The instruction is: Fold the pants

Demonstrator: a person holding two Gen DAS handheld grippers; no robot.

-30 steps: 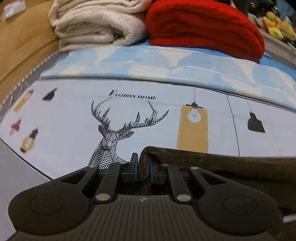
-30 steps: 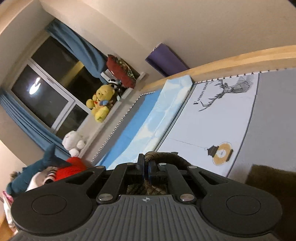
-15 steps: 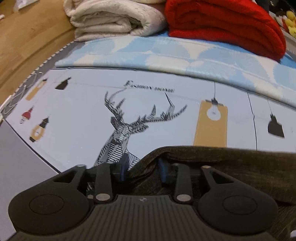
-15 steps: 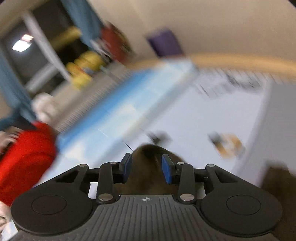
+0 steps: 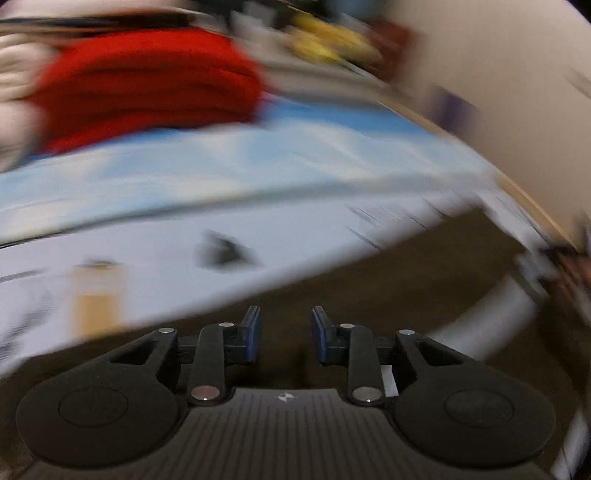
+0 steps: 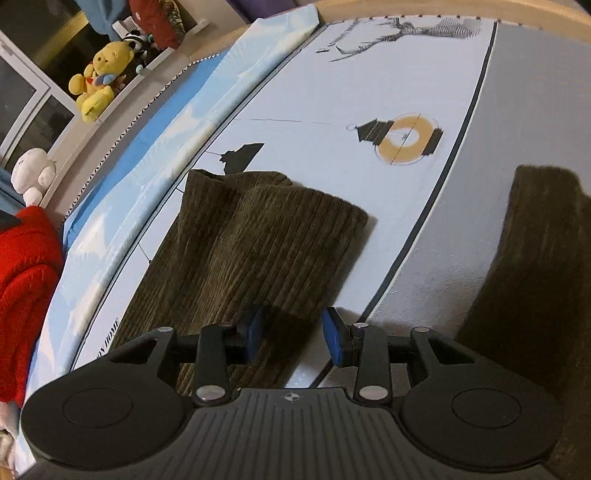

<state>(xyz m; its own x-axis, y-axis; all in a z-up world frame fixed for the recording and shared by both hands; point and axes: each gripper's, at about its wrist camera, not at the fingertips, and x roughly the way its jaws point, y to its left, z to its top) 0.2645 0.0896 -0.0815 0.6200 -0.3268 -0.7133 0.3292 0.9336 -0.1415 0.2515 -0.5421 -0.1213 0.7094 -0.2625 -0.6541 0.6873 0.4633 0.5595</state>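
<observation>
The dark olive corduroy pants (image 6: 251,240) lie flat on the printed bed sheet (image 6: 332,110), one folded leg end toward the lantern print. Another part of the pants (image 6: 535,258) lies at the right on the grey area. My right gripper (image 6: 293,328) hovers open just over the near edge of the leg, its pads not pressing on the cloth. The left wrist view is heavily motion-blurred. There my left gripper (image 5: 286,332) is open over the pants (image 5: 406,277), its jaws closing, with no fold pinched between them.
A folded red blanket (image 5: 147,85) and a cream one sit at the head of the bed on a light blue pad (image 6: 147,166). A yellow plush bear (image 6: 99,77) and a white plush (image 6: 33,177) sit on the window ledge. A wooden bed edge (image 6: 461,7) runs along the far side.
Both grippers have let go of the pants' edge and stand open. The right one came down over the laid-flat leg. The left view swung to the right and blurred.
</observation>
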